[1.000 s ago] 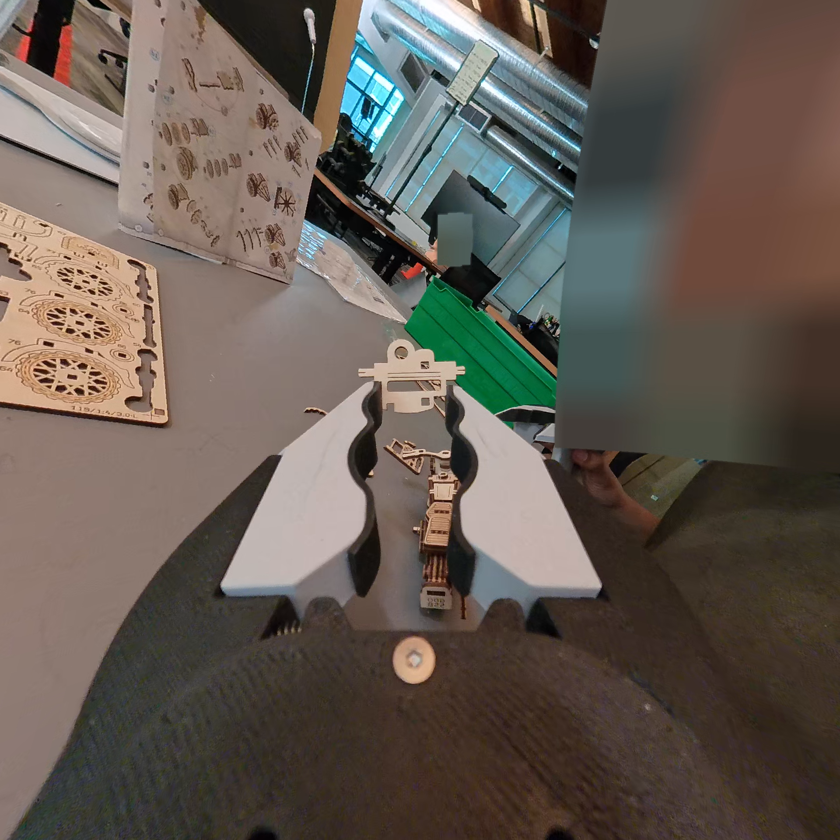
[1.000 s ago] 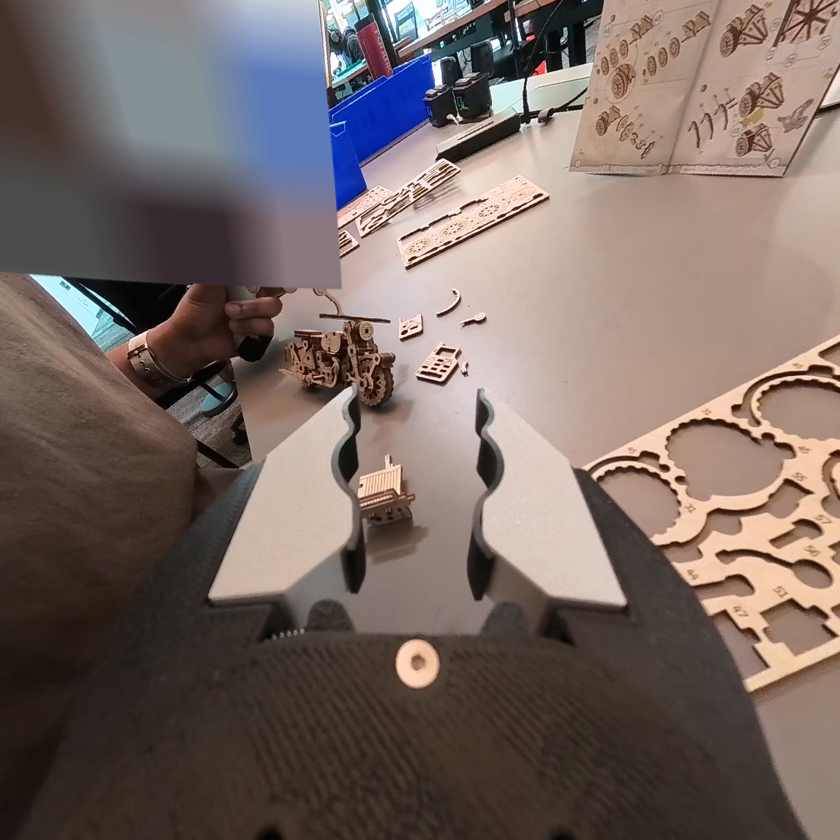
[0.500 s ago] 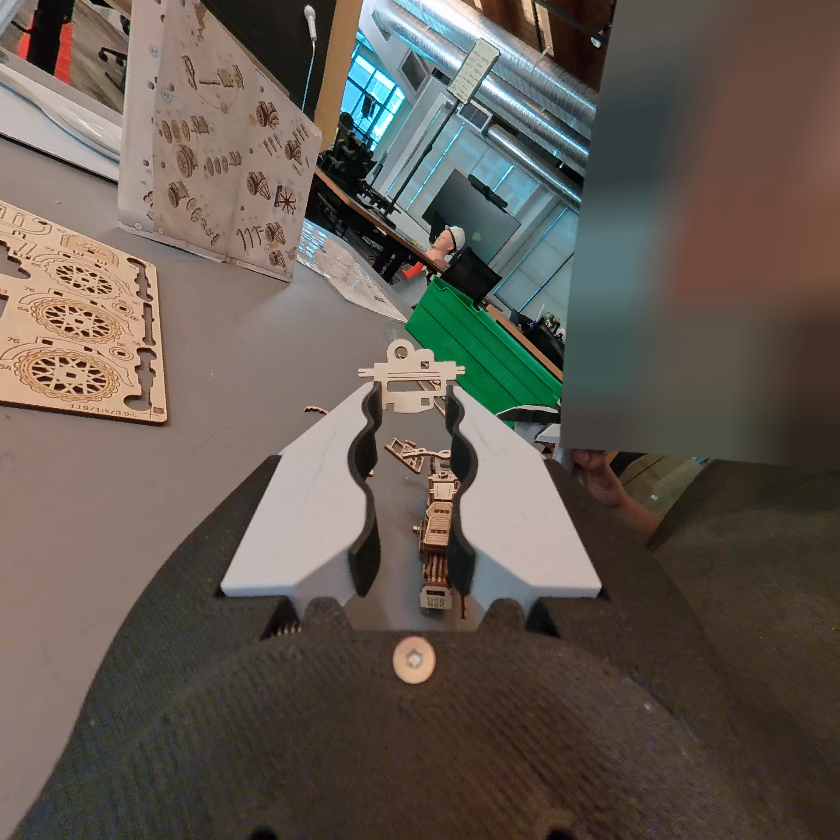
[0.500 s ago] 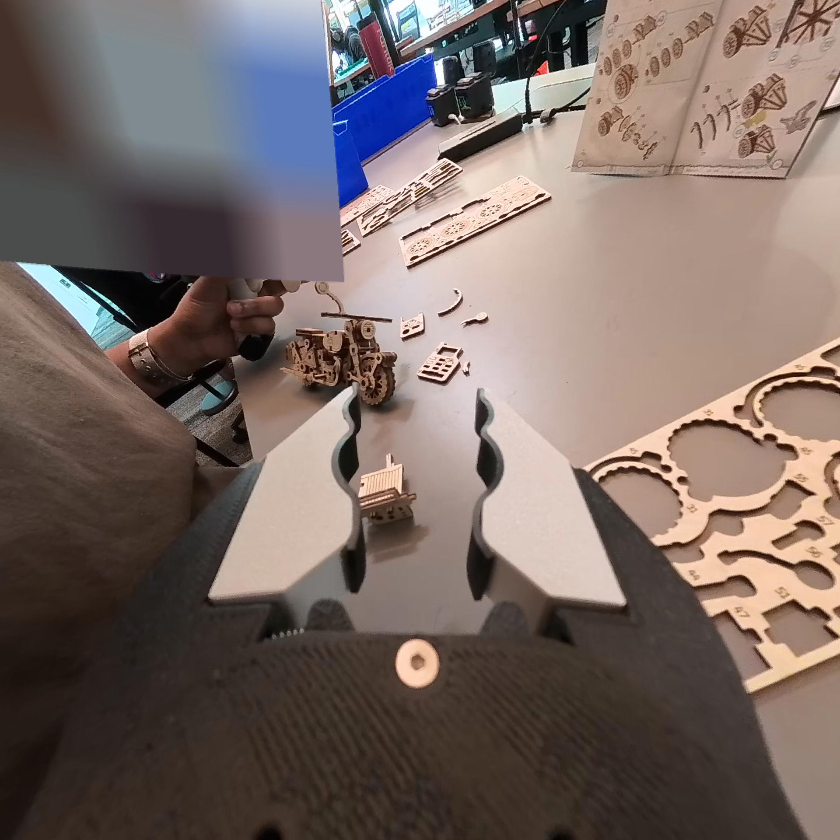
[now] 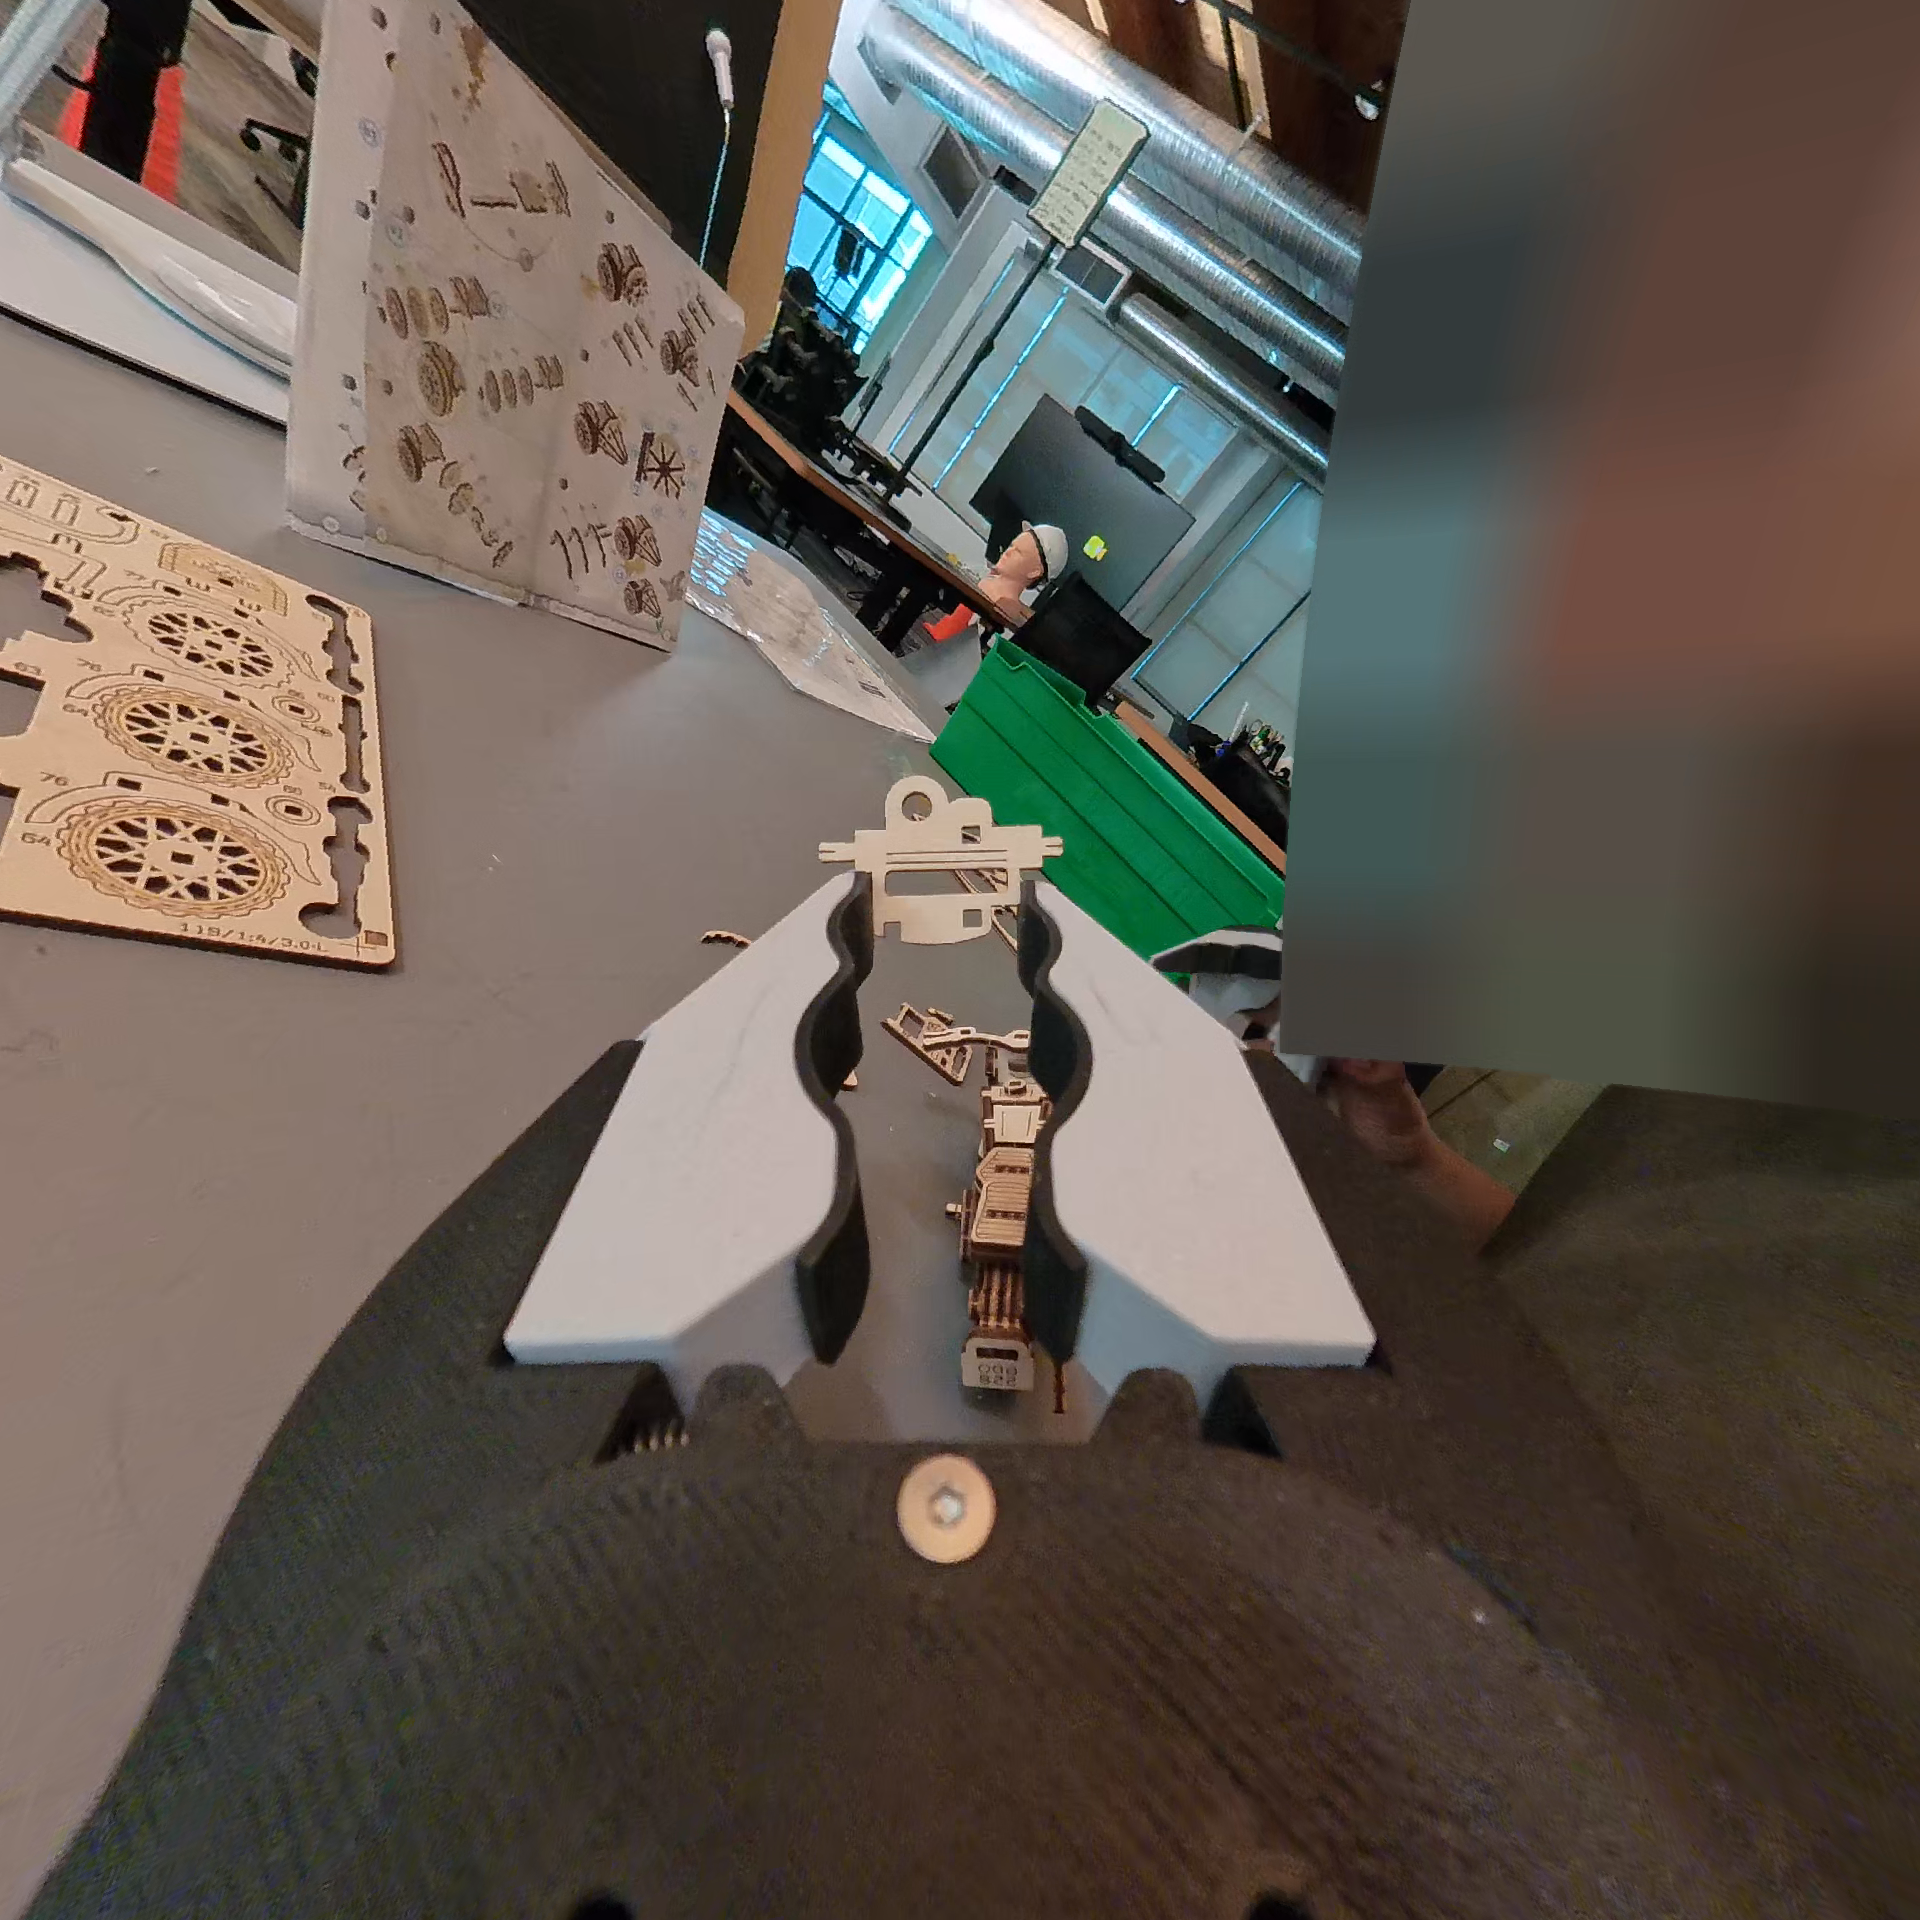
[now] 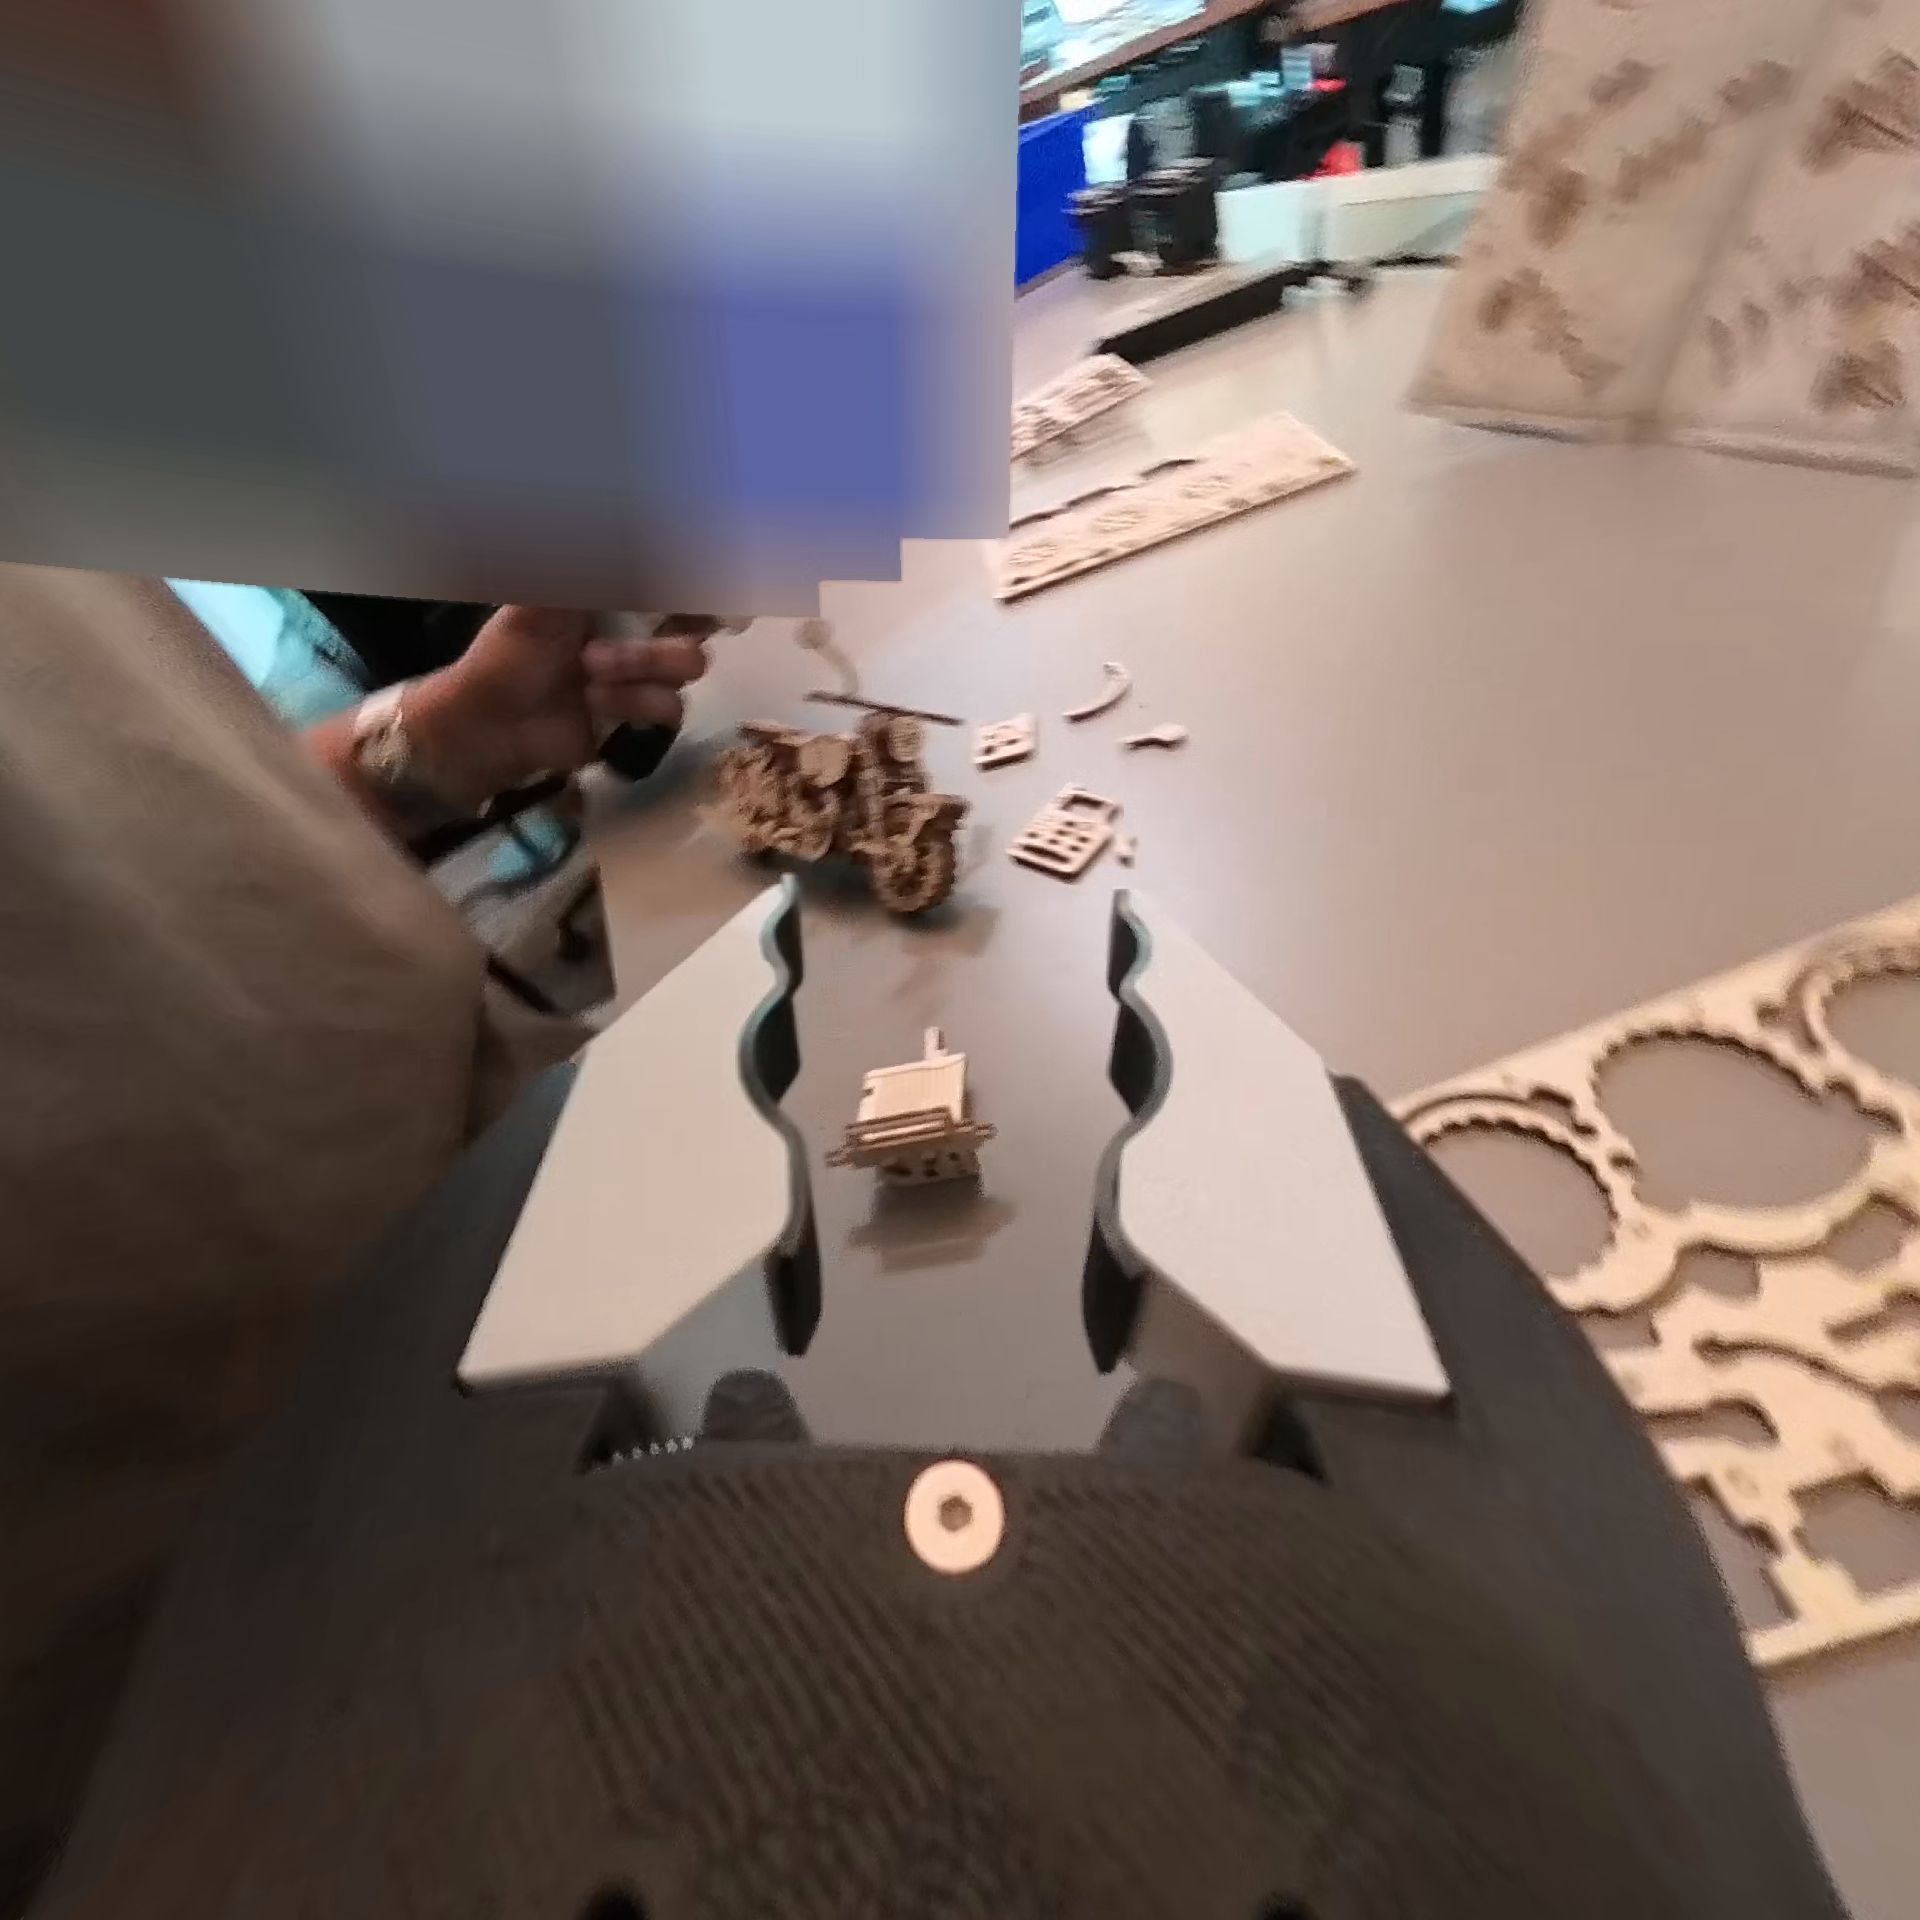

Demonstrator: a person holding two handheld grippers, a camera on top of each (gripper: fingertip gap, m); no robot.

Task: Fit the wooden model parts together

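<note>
Right tongs (image 6: 951, 914) shifted, apart over small subassembly (image 6: 914, 1117); left tongs (image 5: 940, 899) clamp flat part (image 5: 935, 878).

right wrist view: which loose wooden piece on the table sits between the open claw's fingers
The small slatted sub-assembly, alone on the table between the right claw fingers. The flat grid piece and the motorcycle model lie beyond the fingertips.
</note>
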